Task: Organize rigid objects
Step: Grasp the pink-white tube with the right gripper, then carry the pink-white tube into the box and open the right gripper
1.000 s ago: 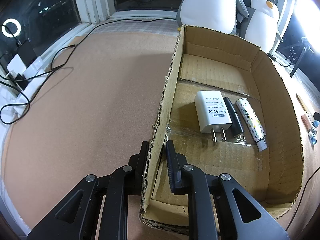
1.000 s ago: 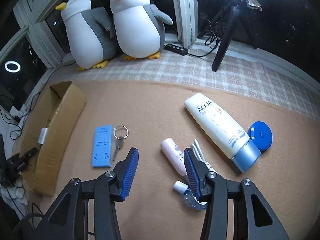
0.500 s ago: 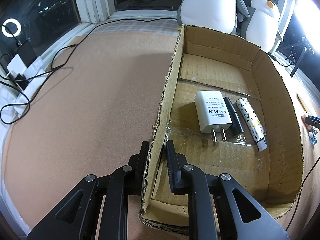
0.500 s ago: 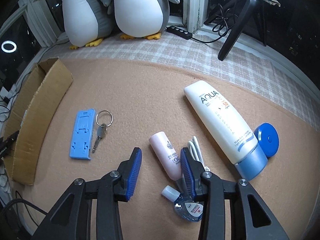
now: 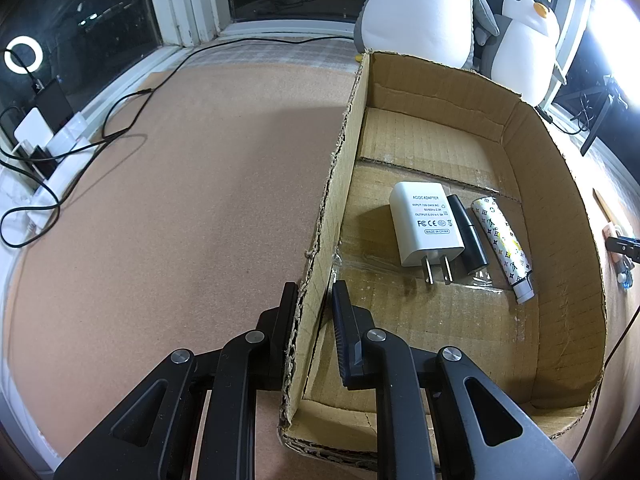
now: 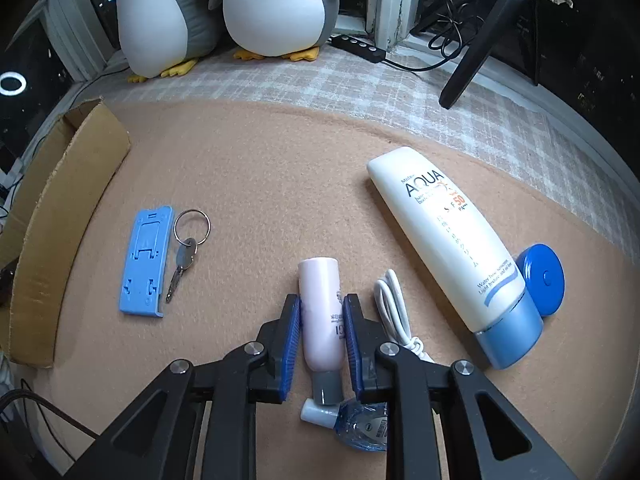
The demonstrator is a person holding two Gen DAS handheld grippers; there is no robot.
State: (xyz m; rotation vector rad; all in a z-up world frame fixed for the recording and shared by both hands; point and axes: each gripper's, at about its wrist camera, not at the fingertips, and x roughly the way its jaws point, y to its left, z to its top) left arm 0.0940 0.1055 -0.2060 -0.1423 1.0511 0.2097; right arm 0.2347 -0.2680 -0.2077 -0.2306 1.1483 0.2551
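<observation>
My left gripper is shut on the near left wall of the open cardboard box. In the box lie a white charger, a black stick and a patterned tube. In the right wrist view my right gripper straddles a small pink tube lying on the brown mat. Its jaws are closing and both blue pads touch the tube's sides. Beside it lie a coiled white cable, a blue eye-drop bottle, a large white sunscreen tube and a round blue case.
A blue plastic stand and a key on a ring lie left of the pink tube, near the box's outer wall. Two plush penguins and a black tripod leg stand at the back. Cables run along the mat's left edge.
My right gripper has come down over the pink tube and narrowed its jaws until the pads meet the tube's sides. The left gripper has kept still on the box wall.
</observation>
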